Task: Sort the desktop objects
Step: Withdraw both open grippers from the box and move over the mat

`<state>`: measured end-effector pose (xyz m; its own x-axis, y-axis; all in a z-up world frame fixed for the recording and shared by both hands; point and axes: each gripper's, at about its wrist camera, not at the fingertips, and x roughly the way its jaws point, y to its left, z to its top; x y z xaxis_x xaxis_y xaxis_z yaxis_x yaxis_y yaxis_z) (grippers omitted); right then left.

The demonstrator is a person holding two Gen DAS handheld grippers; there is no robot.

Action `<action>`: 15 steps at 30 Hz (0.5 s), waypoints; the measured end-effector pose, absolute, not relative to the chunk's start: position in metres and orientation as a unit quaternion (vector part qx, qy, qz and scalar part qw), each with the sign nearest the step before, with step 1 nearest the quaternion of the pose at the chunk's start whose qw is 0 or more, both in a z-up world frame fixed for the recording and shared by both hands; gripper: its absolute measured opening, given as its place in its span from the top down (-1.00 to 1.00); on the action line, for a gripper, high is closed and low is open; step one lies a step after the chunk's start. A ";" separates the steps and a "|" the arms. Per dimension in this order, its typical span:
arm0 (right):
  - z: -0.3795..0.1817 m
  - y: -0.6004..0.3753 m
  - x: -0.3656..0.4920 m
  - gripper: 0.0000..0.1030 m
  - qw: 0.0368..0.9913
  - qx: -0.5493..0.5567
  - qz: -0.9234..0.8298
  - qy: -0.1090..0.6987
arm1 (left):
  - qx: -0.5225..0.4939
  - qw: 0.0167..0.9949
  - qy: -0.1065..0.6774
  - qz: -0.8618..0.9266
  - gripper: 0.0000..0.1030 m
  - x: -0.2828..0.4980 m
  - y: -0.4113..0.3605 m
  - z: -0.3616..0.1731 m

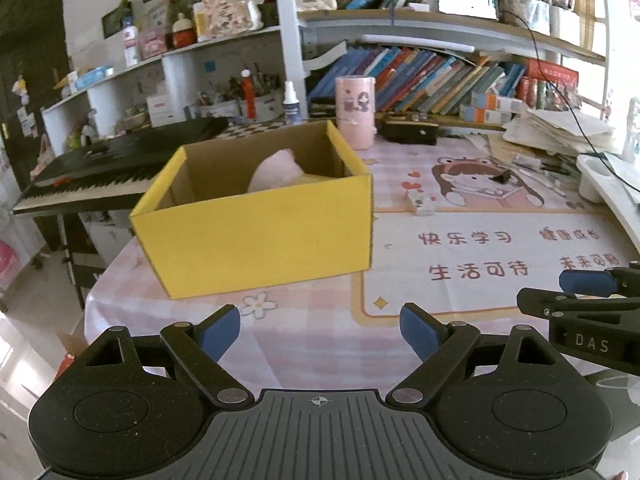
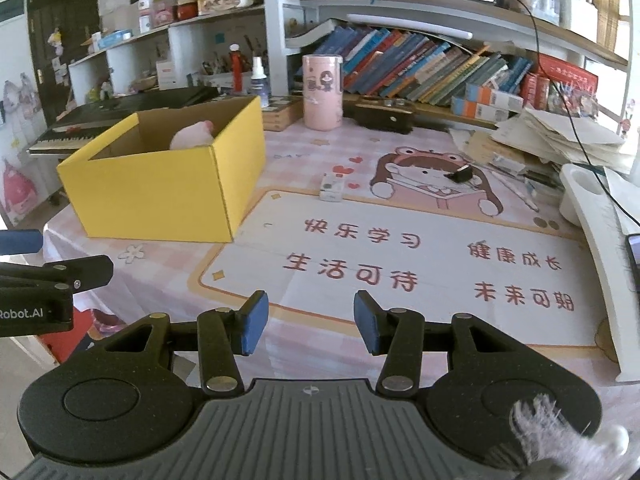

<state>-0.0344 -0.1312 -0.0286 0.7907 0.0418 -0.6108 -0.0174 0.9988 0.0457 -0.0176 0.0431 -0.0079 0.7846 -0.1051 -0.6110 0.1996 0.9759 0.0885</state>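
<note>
A yellow cardboard box (image 1: 260,228) stands open on the desk's left side, with a pink soft object (image 1: 276,172) inside; the box also shows in the right wrist view (image 2: 160,196), as does the pink object (image 2: 192,136). A small white box (image 1: 420,202) and a small black clip (image 1: 500,178) lie on the pink desk mat (image 1: 480,256); they show in the right wrist view as the white box (image 2: 332,188) and the clip (image 2: 460,174). My left gripper (image 1: 320,334) is open and empty, low before the yellow box. My right gripper (image 2: 308,322) is open and empty over the mat's front.
A pink cylinder (image 2: 322,92) and a black case (image 2: 384,116) stand at the back. Paper stacks (image 2: 560,136) and a white stand (image 2: 600,216) are on the right. A keyboard piano (image 1: 100,176) sits off the desk's left edge. Bookshelves (image 1: 440,76) are behind.
</note>
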 end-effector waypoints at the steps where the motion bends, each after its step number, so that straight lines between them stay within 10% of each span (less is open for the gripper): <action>1: -0.029 -0.134 -0.034 0.12 0.946 0.021 0.013 0.324 | 0.076 0.941 0.318 -0.083 -0.73 -0.016 0.040 -0.008; 15: -0.033 -0.175 -0.012 0.12 0.940 0.034 -0.008 0.340 | 0.087 0.935 0.326 -0.110 -0.73 0.013 -0.005 -0.011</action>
<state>-0.0118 -0.1748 -0.0332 0.7689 0.0076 -0.6393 0.0389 0.9975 0.0586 0.0132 -0.0048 -0.0106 0.7626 -0.1495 -0.6293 0.2630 0.9605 0.0905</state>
